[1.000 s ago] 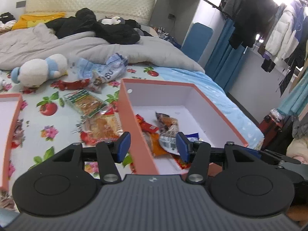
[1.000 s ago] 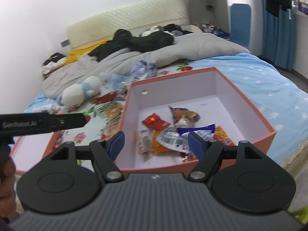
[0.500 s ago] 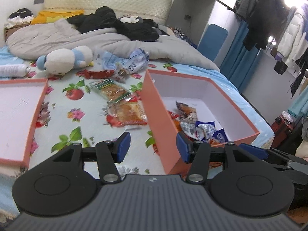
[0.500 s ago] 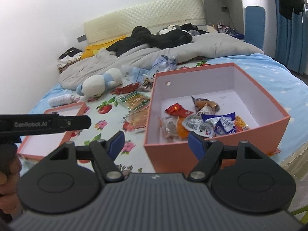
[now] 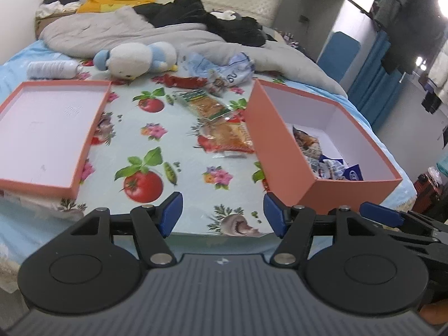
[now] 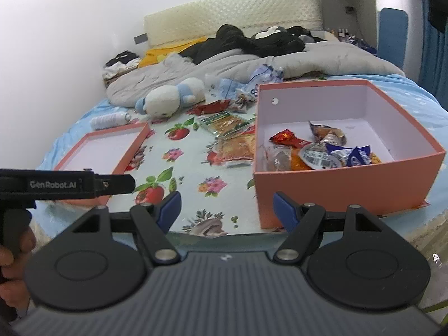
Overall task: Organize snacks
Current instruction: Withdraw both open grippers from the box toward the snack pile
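Both grippers hang empty at the foot of the bed, snacks only partly boxed

The left gripper [image 5: 222, 214] and right gripper [image 6: 226, 211] are both spread wide, gripping nothing, held back off the bed edge, likely to pick the next target. Several snacks [image 6: 316, 151] already lie in the open box [image 6: 336, 184] on the right; its lid [image 5: 47, 137] rests upturned on the left. More packets [image 5: 224, 134] lie on the sheet just beside the box's left wall, which a reach must clear. A plush toy [image 5: 137, 58], a bottle [image 5: 51, 68] and a grey duvet [image 5: 168, 36] sit further back, out of the way
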Motion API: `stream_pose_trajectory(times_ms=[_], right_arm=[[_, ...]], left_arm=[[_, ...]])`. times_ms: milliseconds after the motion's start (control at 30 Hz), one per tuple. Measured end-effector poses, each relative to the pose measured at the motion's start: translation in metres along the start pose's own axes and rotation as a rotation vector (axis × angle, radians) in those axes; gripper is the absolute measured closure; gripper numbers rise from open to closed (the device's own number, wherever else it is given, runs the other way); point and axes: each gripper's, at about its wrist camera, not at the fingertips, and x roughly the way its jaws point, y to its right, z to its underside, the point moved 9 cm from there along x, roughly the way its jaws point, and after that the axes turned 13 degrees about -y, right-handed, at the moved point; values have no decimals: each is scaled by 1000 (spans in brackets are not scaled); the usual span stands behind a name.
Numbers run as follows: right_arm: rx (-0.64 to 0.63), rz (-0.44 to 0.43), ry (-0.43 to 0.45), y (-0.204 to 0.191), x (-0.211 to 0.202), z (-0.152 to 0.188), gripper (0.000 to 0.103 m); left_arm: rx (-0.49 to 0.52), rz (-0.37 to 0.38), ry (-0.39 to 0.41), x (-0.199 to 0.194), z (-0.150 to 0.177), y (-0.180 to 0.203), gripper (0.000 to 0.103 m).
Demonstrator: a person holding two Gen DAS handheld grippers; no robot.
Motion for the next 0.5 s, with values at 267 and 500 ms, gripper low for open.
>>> stream_pose_trajectory(times_ms=[267,500], right_arm=[[-4,3,-13,-7,10,-1,29],[-47,2,-4,-22,22,-10,29]], left_arm=[[-24,13,9,7,-8,-12,34],[-35,6,21,23,-28,-27,34]])
